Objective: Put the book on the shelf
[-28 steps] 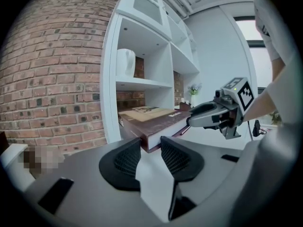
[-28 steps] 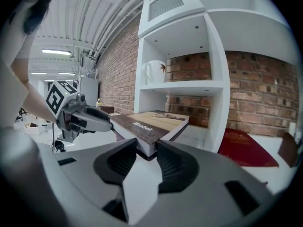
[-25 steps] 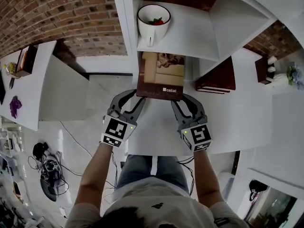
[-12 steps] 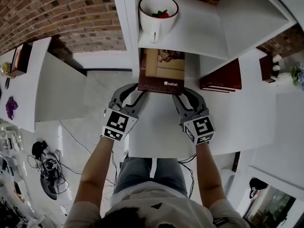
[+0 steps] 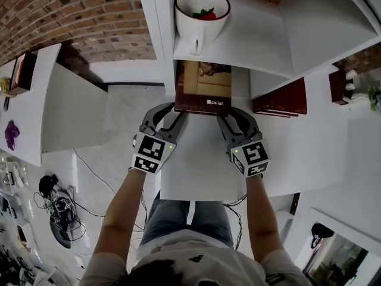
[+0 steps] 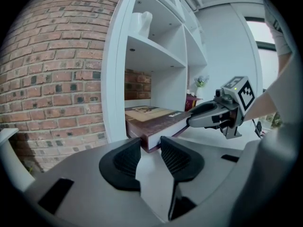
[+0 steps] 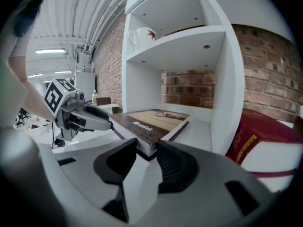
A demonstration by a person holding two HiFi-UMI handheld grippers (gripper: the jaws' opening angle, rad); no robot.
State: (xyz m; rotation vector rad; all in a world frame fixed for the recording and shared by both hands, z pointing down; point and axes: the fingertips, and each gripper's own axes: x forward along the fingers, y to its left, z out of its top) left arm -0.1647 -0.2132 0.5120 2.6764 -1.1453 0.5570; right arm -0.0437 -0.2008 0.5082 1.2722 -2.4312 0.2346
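Left gripper (image 5: 175, 110), right gripper (image 5: 229, 115) clamp book (image 5: 205, 85) corners; only head view shows red bits inside cup (image 5: 208, 27).

Centre frame: the book (image 5: 202, 88) fills the left part of the opening, just beside the left upright (image 6: 116, 79). Free passage: a bare strip of shelf floor (image 7: 201, 126) right of the book, bounded by the divider panel (image 7: 227, 93). Overhead, the shelf board (image 5: 250, 40) bearing the mug (image 5: 196, 28) caps that space. The brick wall (image 7: 189, 86) closes the rear. Red books (image 5: 283, 98) stand beyond the divider panel.
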